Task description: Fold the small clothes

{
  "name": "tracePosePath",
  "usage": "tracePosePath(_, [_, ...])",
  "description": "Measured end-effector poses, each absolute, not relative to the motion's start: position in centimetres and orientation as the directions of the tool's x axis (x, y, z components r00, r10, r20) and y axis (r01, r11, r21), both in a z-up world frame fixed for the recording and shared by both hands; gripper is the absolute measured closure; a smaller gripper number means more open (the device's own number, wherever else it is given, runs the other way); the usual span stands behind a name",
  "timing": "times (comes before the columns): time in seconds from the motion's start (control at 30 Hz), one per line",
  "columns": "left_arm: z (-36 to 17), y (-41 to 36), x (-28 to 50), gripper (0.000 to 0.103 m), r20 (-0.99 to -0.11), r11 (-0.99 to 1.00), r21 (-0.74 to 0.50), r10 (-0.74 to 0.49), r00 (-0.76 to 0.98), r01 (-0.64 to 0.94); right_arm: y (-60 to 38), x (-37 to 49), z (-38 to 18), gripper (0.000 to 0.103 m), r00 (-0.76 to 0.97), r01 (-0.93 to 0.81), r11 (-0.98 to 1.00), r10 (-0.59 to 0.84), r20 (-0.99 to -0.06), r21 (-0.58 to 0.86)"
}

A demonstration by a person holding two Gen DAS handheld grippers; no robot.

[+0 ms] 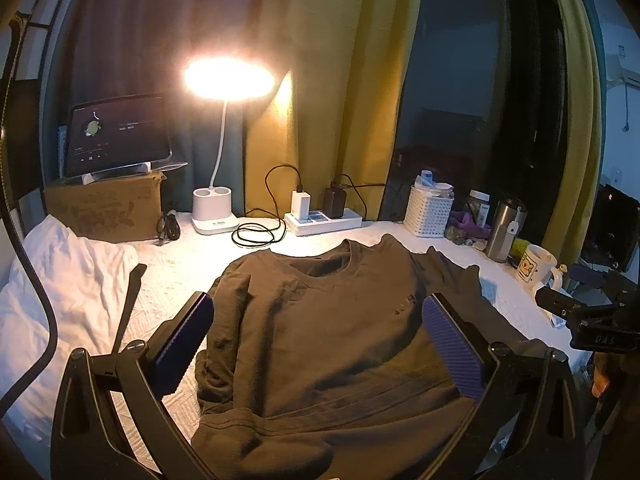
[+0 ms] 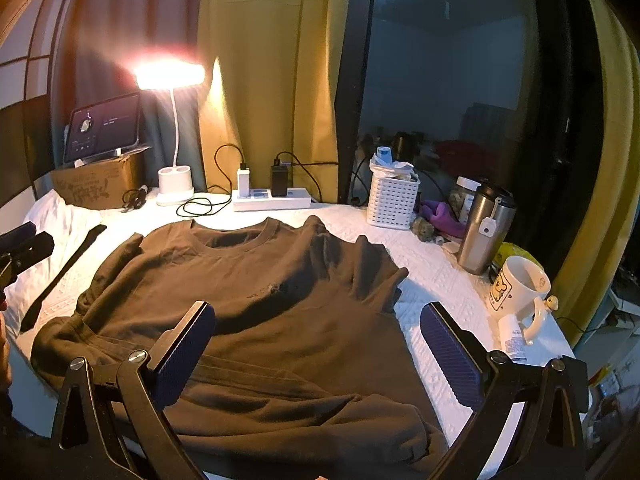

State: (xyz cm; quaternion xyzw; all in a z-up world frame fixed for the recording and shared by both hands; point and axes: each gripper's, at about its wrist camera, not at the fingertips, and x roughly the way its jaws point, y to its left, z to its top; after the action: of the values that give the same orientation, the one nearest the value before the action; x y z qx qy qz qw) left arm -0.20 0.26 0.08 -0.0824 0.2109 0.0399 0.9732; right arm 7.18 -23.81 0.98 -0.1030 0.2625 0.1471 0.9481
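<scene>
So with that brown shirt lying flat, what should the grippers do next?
Probably lower the right gripper onto the bunched right sleeve of the brown long-sleeved shirt and pinch it, to fold it inward. Both sets of jaws stand open and empty above the shirt.

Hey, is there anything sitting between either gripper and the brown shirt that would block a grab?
Nothing visible does. The brown shirt lies spread on the white cover, and both the left gripper and right gripper are open right over its lower half. The mug and steel tumbler stand off to the right, clear of the shirt.
</scene>
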Motion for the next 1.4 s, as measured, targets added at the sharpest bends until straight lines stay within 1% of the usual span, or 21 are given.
tracePosePath(1.4, [-0.6, 1.0, 0.3, 0.000, -0.443, 0.981, -0.118, 0.086, 0.893, -0.152, -22.7, 7.7, 0.2, 0.000, 0.806, -0.346, 0.930, 0.229, -0.546, -0.121])
